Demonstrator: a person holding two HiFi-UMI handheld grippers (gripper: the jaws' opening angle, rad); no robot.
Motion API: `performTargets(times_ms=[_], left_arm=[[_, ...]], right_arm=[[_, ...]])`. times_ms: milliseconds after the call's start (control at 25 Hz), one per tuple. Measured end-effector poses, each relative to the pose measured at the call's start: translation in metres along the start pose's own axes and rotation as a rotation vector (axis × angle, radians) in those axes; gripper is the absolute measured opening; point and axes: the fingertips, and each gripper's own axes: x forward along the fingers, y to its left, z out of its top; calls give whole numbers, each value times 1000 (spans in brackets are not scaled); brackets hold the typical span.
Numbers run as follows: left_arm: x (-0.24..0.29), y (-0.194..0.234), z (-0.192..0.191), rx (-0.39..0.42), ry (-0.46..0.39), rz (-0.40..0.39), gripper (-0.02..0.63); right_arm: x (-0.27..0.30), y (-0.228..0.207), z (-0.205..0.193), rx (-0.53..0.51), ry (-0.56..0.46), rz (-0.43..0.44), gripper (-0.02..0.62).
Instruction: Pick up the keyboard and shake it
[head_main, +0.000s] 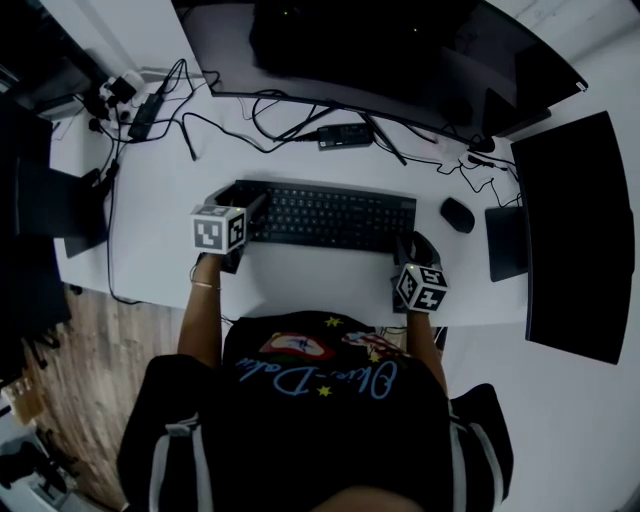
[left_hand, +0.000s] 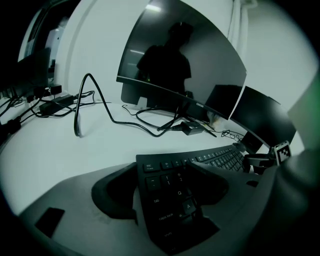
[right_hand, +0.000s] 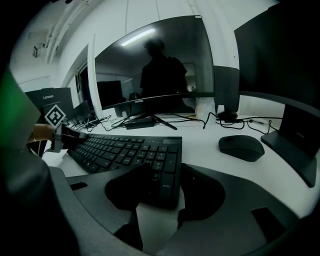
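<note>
Desk: a white top, seen from above, with a curved monitor ranged along its far edge.
Left gripper: released; its jaws are spread wide around the left end of the keyboard, and no pad is seen to press.
Right gripper: likewise unclenched; the right front corner is straddled, and a pale sliver is left beside one jaw.
Keyboard: laid flat on the desk between the two grippers, not yet lifted.
Handling: a light, stiff plastic slab is judged; smooth edges may slip, and keycaps could be pressed or popped if squeezed.
Hold: both short ends are best taken together, at the frame's edge and not on the keys, so that it is kept level when shaken.
Mouse: set apart to the right.
Cables: looped behind, well apart.
Writing: esc, tab, caps lock, Q and A are read at the left end, and 3 and enter at the right. "Lenovo" is read on a far dark panel. The monitor's bezel mark cannot be read with certainty.
</note>
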Motion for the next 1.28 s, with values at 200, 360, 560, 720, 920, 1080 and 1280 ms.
performTargets(times_ms=[200, 360, 560, 720, 920, 1080, 1280], left_arm=[[-6, 6, 1, -25, -16, 8, 282], [-22, 15, 8, -19, -82, 46, 270], [-48, 1, 19, 8, -171, 56, 140], [-66, -25, 27, 55, -237, 30, 59], [-91, -57, 38, 160, -322, 8, 12], [-109, -75, 47, 197, -385, -11, 8], [-119, -96, 53, 198, -420, -57, 8]], right_arm=[[-1, -1, 2, -35, 15, -25, 186], [-10, -3, 21, -28, -52, -40, 199], [-24, 16, 57, 22, -190, 5, 196], [-42, 37, 87, 15, -298, 50, 83], [-65, 72, 108, -24, -371, 153, 5], [-78, 96, 115, -115, -396, 185, 0], [-93, 109, 119, -139, -435, 193, 0]])
